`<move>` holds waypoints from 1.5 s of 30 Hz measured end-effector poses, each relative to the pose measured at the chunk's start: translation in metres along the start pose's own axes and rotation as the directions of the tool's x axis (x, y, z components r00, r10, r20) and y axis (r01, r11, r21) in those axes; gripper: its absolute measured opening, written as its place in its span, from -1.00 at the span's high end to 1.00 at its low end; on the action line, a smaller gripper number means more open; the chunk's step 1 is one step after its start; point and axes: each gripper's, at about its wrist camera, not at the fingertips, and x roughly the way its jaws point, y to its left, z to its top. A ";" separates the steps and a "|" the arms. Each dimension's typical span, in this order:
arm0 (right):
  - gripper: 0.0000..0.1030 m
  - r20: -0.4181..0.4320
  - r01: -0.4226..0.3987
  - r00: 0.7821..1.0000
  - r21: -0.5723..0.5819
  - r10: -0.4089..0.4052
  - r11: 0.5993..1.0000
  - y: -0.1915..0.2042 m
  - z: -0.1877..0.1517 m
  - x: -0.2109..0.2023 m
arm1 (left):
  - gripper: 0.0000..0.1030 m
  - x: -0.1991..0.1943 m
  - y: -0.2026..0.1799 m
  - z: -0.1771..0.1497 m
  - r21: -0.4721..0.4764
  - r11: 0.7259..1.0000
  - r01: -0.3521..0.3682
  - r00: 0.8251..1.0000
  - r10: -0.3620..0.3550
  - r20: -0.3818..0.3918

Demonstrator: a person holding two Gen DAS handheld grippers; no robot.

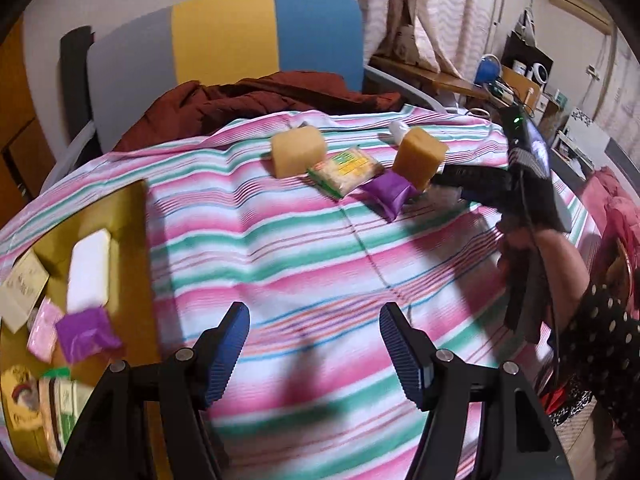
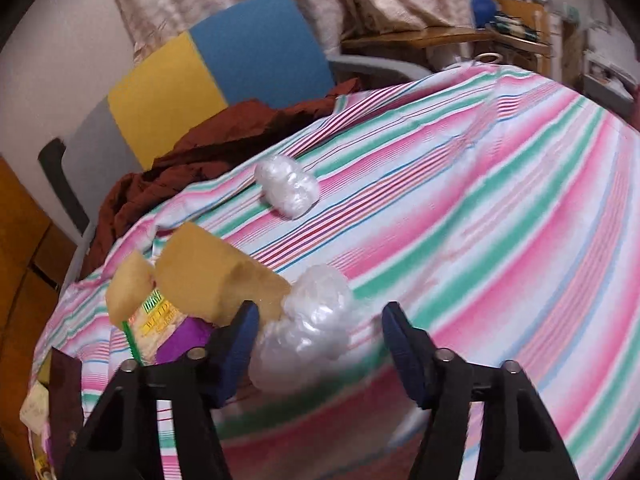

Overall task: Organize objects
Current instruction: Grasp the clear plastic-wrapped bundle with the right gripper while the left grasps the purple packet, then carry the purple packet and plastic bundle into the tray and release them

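Note:
On the striped cloth (image 1: pixel 320 264) lie two yellow sponges (image 1: pixel 297 151) (image 1: pixel 420 158), a green-yellow snack packet (image 1: pixel 347 170) and a purple packet (image 1: pixel 387 193). My left gripper (image 1: pixel 314 354) is open and empty, low over the cloth near the front. A gold box (image 1: pixel 132 216) at the left holds a white bar (image 1: pixel 89 272), a purple packet (image 1: pixel 84 334) and other small packs. My right gripper (image 2: pixel 320 354) is open, with a crumpled clear plastic wrap (image 2: pixel 310 330) between its fingers. The nearer sponge (image 2: pixel 216 276) is just left of it. In the left wrist view the right gripper (image 1: pixel 452 184) reaches beside that sponge.
A second crumpled plastic wrap (image 2: pixel 288 188) lies farther back on the cloth. A chair (image 1: pixel 224 40) with grey, yellow and blue panels stands behind, with a dark red garment (image 1: pixel 248 100) over it. A cluttered wooden shelf (image 1: pixel 452 76) is at the back right.

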 end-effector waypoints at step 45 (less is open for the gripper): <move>0.22 0.218 0.172 0.965 -0.115 -0.144 0.978 -0.006 -0.050 -0.048 | 0.24 0.121 -0.075 0.057 0.228 0.972 -0.047 0.997 0.032 0.073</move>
